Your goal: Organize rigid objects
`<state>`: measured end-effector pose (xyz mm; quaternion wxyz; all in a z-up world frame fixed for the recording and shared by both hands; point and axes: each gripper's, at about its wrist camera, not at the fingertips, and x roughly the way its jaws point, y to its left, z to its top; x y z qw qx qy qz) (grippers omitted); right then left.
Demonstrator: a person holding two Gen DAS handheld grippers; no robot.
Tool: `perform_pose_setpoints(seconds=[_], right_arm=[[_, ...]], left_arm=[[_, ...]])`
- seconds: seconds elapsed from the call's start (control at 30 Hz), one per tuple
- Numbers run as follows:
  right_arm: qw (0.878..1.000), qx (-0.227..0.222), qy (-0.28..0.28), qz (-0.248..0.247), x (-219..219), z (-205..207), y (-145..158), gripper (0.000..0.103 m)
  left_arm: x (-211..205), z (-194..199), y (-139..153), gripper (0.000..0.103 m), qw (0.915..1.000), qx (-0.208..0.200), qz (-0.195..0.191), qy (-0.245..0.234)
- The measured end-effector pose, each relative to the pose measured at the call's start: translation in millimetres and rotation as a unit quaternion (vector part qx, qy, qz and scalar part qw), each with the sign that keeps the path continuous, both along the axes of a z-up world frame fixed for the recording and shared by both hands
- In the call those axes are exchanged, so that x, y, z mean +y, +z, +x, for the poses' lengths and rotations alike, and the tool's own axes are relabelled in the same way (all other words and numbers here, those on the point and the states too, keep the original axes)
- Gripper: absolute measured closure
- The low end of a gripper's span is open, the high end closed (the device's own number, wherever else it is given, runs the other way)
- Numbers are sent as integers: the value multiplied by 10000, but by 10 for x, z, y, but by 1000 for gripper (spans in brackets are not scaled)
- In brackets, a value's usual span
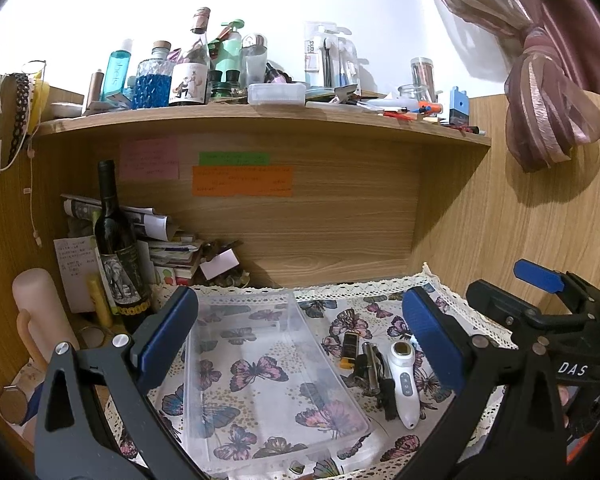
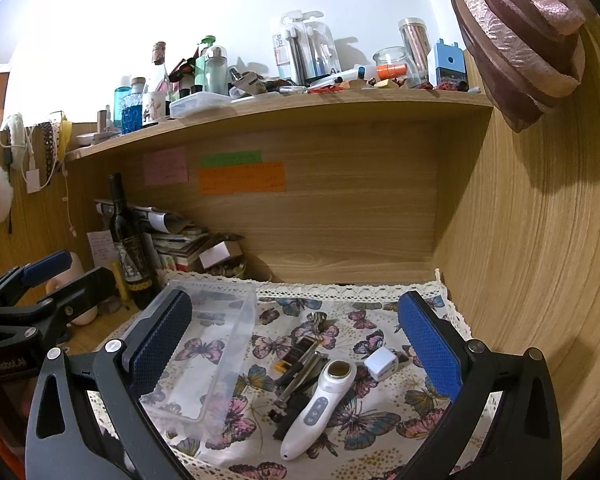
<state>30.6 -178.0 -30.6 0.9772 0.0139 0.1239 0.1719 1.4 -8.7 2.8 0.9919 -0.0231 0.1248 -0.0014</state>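
A clear plastic bin (image 1: 300,364) (image 2: 236,344) lies empty on the butterfly cloth. Right of it lies a white handheld device (image 1: 403,384) (image 2: 318,406), a metal tool (image 1: 369,366) (image 2: 300,372), a small black-and-yellow item (image 1: 349,349) (image 2: 296,354) and a dark piece (image 1: 388,400). A small white box (image 2: 381,363) lies farther right. My left gripper (image 1: 300,340) hovers open over the bin and the items, holding nothing. My right gripper (image 2: 296,344) hovers open above the pile, also holding nothing.
A dark wine bottle (image 1: 118,248) and stacked papers (image 1: 168,248) crowd the back left corner. The shelf (image 1: 260,120) above is packed with bottles and jars. Wooden panels wall in the right side, and a tied curtain (image 1: 540,92) hangs there. The other gripper (image 1: 540,312) shows at right.
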Motion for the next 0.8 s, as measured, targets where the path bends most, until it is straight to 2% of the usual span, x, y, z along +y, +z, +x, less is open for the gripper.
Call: perform_pose_setpoints(seconds=[0.8], right_arm=[[10000,-21,12,1,22,-26,19,0]], left_arm=[[24,32,2,0,10000,-19,-42,-38]])
